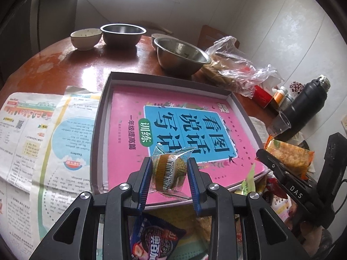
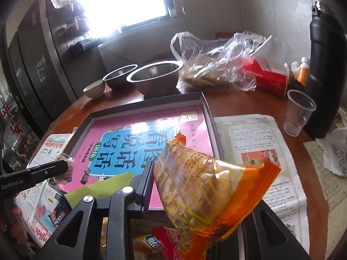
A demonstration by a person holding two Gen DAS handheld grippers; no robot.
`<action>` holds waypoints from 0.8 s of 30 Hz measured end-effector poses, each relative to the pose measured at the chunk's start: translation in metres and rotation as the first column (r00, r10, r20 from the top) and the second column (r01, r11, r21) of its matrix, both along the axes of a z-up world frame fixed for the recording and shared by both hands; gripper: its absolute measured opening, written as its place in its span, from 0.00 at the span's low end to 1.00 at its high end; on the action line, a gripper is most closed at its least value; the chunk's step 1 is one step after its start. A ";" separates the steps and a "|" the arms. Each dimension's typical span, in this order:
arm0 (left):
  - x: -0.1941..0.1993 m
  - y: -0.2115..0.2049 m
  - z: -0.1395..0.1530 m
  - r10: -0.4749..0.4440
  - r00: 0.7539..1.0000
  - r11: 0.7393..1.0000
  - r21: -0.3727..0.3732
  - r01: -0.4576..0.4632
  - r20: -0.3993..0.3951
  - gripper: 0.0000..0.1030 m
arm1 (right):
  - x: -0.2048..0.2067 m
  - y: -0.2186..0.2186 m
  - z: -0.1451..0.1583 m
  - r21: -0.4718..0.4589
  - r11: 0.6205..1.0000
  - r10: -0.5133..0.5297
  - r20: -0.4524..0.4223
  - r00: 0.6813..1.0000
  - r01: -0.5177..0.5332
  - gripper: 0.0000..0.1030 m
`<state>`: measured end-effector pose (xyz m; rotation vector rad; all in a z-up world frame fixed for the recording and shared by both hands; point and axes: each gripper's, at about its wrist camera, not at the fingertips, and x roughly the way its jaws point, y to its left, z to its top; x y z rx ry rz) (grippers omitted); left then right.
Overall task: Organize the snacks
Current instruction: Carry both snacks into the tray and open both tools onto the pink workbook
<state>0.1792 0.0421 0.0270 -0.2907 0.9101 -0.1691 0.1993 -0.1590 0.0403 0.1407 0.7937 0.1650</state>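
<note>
Newspaper sheets [image 1: 32,134] are spread at the left of the round table [image 1: 71,65]. A shallow box [image 1: 104,99] lined with a pink book [image 1: 130,140] is set at centre. A clear-wrapped small cake [image 1: 169,171] is clamped between the jaws of the left gripper [image 1: 169,173], over the box's near edge. An orange cracker packet [image 2: 201,184] is clamped in the right gripper [image 2: 195,186], at the box's right near corner. Two steel bowls [image 1: 182,54] are placed far behind; a black flask [image 1: 308,106] is stood at far right.
</note>
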 end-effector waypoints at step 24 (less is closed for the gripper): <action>0.014 0.003 -0.018 0.010 0.999 1.000 0.007 -0.010 -0.040 0.33 | 0.012 0.007 -0.009 -0.049 0.999 0.001 -0.047 0.999 -0.003 0.39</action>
